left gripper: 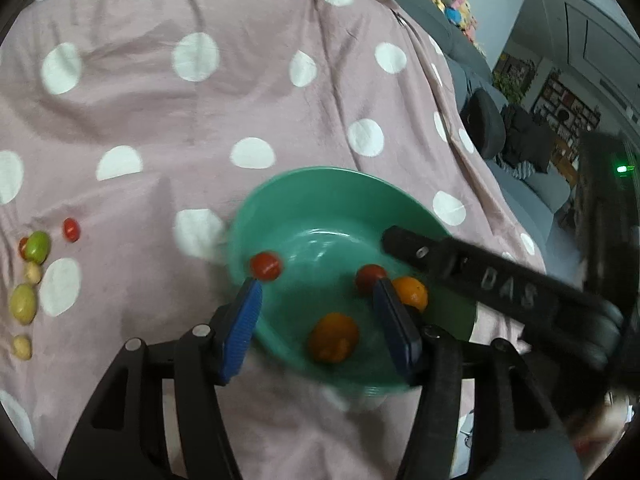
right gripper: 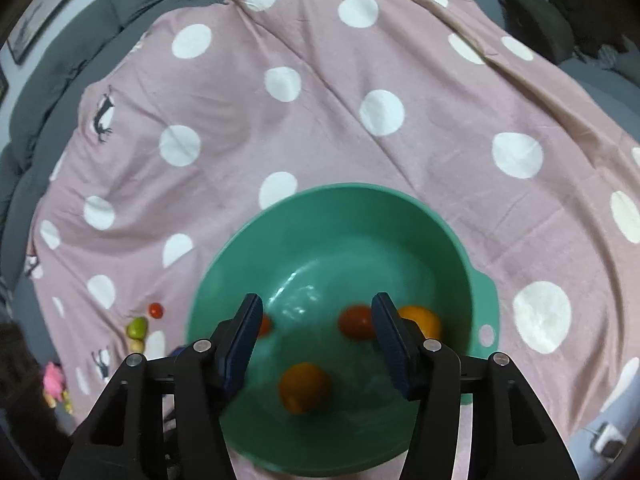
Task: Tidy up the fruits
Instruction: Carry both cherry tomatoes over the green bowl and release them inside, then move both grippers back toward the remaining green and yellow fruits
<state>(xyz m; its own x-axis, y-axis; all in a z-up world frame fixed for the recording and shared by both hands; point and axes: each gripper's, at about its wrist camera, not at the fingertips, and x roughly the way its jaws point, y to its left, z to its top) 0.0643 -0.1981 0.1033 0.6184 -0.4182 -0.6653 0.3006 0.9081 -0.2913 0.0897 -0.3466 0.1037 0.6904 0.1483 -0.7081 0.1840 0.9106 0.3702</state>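
A green bowl (left gripper: 320,188) stands on the pink spotted cloth and holds two oranges (left gripper: 333,337) (left gripper: 412,292) and two red tomatoes (left gripper: 370,276) (left gripper: 266,266). My left gripper (left gripper: 318,284) hangs over the bowl's near side, open, its blue pads touching nothing. One tomato lies by the bowl's left wall, just beyond the left pad's tip. In the right wrist view my right gripper (right gripper: 316,304) is open above the same bowl (right gripper: 340,196). Below it are an orange (right gripper: 305,387), a tomato (right gripper: 356,322) and a second orange (right gripper: 424,318) half hidden behind the right finger.
Loose fruit lies on the cloth (left gripper: 200,112) at the far left: a red tomato (left gripper: 71,229), a green fruit (left gripper: 38,246) and several small yellowish ones (left gripper: 23,303). The right gripper's black finger (left gripper: 480,276) crosses the bowl's right rim. A grey sofa (right gripper: 60,60) borders the cloth.
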